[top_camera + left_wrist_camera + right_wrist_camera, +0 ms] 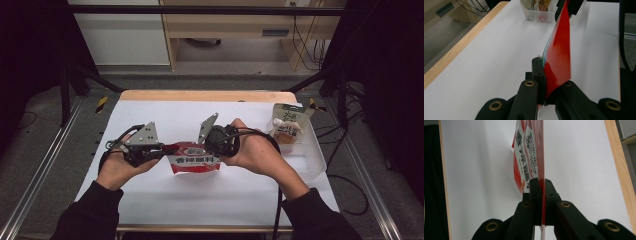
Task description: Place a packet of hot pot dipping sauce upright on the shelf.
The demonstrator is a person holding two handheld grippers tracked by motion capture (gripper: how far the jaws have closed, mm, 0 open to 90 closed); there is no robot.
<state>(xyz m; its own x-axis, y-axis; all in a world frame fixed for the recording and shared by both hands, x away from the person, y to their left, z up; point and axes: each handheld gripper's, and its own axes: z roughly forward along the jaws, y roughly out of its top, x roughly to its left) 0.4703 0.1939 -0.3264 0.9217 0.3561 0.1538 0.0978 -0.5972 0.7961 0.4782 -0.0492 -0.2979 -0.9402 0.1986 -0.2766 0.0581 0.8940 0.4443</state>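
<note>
Hands hold a red pouch (194, 159) over the white table (150, 195), its white label printed with dark Chinese characters. Left gripper (161, 149) clamps its left edge, right gripper (206, 143) its right edge. Farther right, a clear bin (314, 156) holds another packet (287, 125).

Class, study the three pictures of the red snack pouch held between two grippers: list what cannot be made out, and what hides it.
- Red foil snack pouch, high view: its small print is too small to read.
- Same pouch, left gripper view: seen edge-on, so its printed face is hidden.
- Packet in the clear plastic bin, high view: label too small; left gripper view: cut off by the top edge.
- Left gripper and right gripper, high view: the pads are too small to see.
</note>
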